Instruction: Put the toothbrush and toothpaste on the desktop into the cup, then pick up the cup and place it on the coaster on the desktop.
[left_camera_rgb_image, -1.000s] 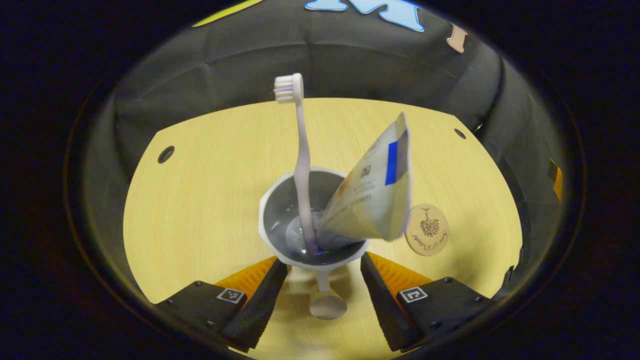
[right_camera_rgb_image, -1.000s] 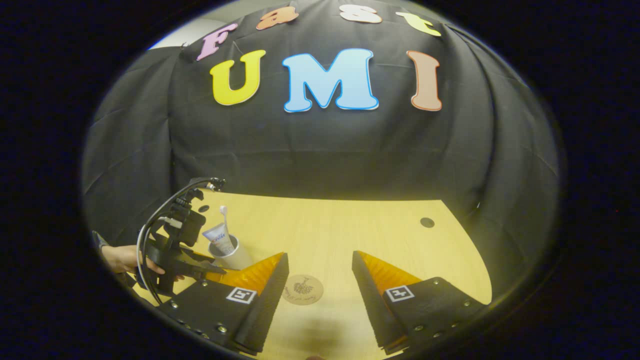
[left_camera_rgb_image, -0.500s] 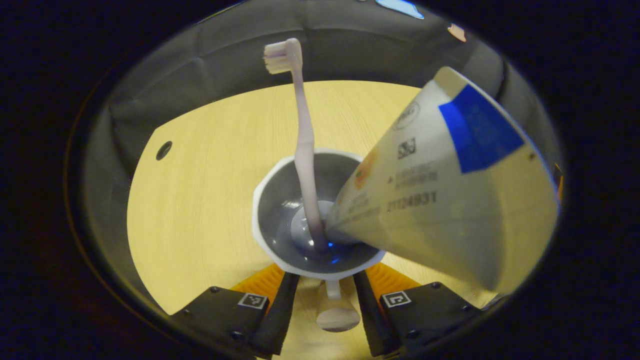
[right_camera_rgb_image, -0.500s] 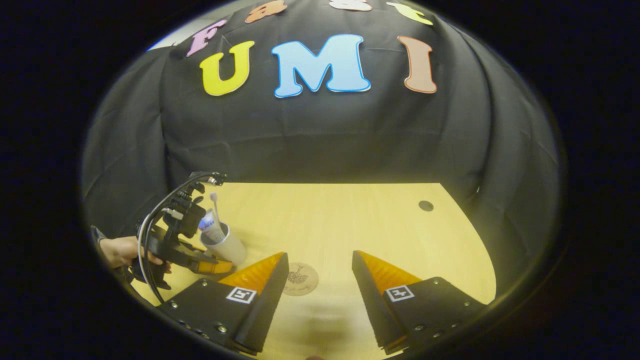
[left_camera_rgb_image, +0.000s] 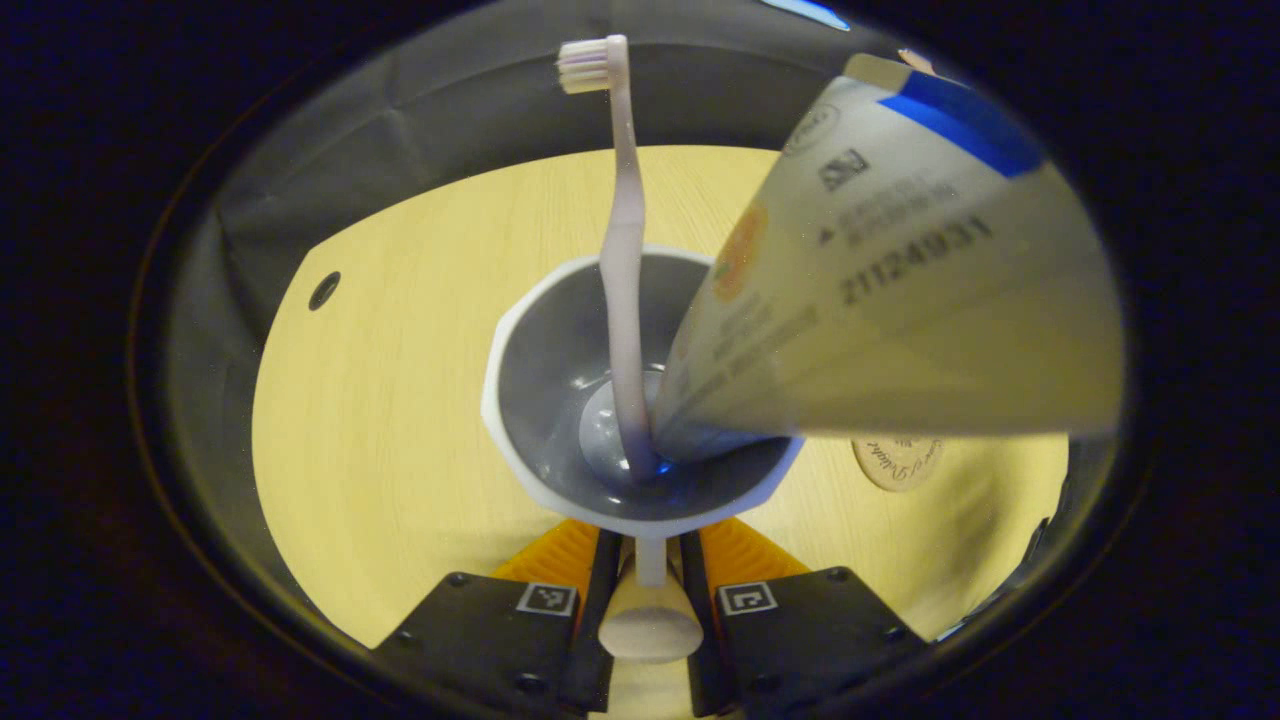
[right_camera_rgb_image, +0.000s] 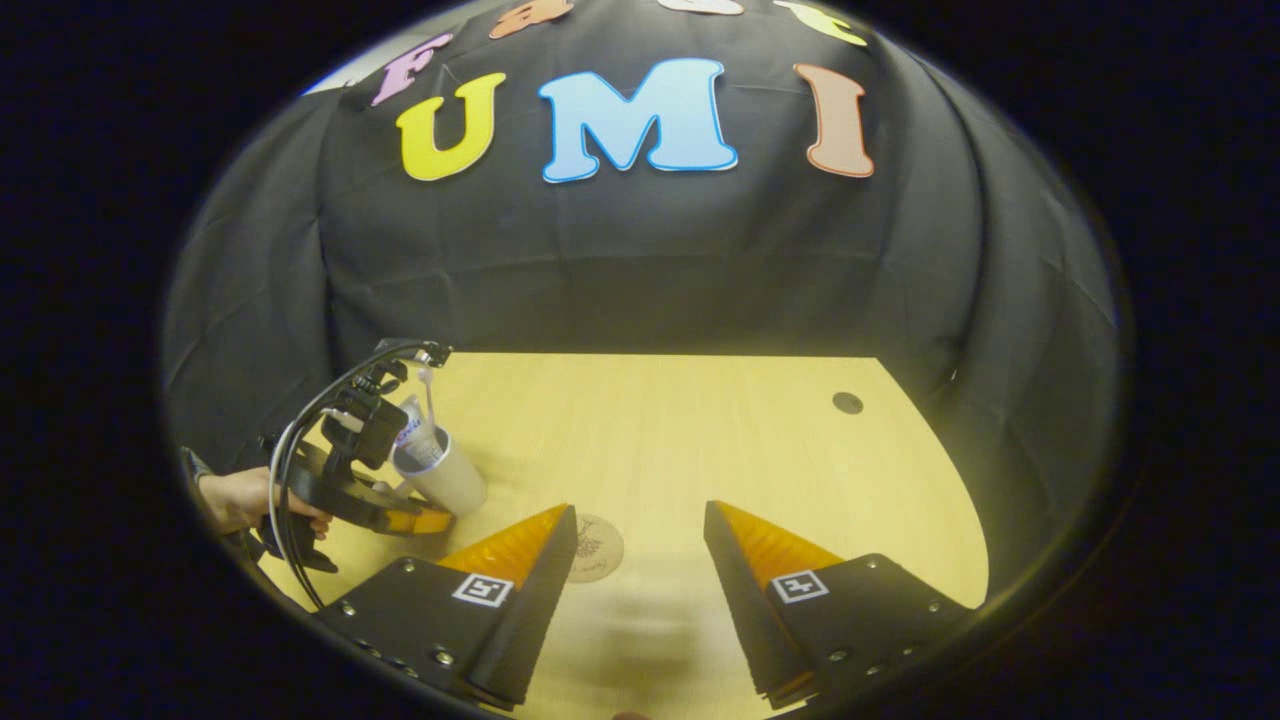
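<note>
The left gripper (left_camera_rgb_image: 640, 570) has its two fingers drawn in close on either side of the cup (left_camera_rgb_image: 560, 400), pressing on the narrow stem and rounded knob at the cup's near side, so the jaws are clamped on the cup. From the left gripper view I look almost straight down into it: a white rim around a grey inside. The toothbrush (left_camera_rgb_image: 622, 260) stands in the cup with its handle end at the bottom and its bristled head up high, leaning only a little. The toothpaste (left_camera_rgb_image: 890, 290) tube sits in the cup too, cap end down beside the brush handle, its flat crimped end with a blue band fanning out up and to the right, close to the camera. Beyond the tube's lower edge, part of the round wooden coaster (left_camera_rgb_image: 900, 458) lies on the yellow wooden desktop (left_camera_rgb_image: 380, 400), apart from the cup.

In the right gripper view, the same cup (right_camera_rgb_image: 442, 478) appears at the far left, tilted, with the left gripper (right_camera_rgb_image: 425, 520) at its base and a person's hand (right_camera_rgb_image: 240, 500) behind holding the tool. The coaster (right_camera_rgb_image: 596, 548) lies flat just past the tip of the right gripper's left finger. The right gripper (right_camera_rgb_image: 640, 560) hangs over the desktop (right_camera_rgb_image: 700, 440) with its jaws spread wide and nothing between them, near the coaster and well apart from the cup.
</note>
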